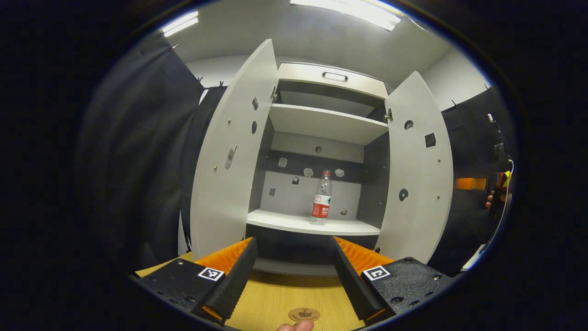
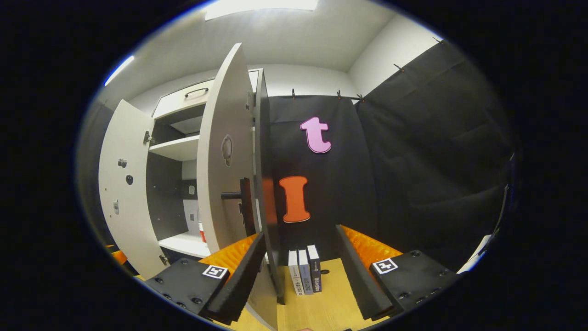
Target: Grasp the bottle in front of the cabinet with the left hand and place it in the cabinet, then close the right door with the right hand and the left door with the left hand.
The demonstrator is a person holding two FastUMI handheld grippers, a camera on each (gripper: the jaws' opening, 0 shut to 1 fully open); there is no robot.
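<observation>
Straight ahead in the left gripper view, the cabinet [image 1: 321,138] stands on the wooden tabletop [image 1: 285,294] with both doors swung wide: the left door [image 1: 229,156] at nine o'clock of the opening, the right door [image 1: 420,170] at three o'clock. Next in size, the lower shelf [image 1: 303,224] carries the bottle [image 1: 321,196], which stands upright on it, toward the front edge and a little right of the middle. The left gripper [image 1: 291,271] hangs in front of the cabinet at six o'clock, its jaws spread apart and holding nothing, well apart from the bottle.

Seen from the right gripper view, the right door [image 2: 225,156] shows edge-on, its outer edge rising between the fingers of the right gripper [image 2: 298,276]. Those jaws are parted, and whether either finger touches the door cannot be told. Three books [image 2: 305,271] stand upright on the tabletop [image 2: 321,308] just past the door edge, at six o'clock.
</observation>
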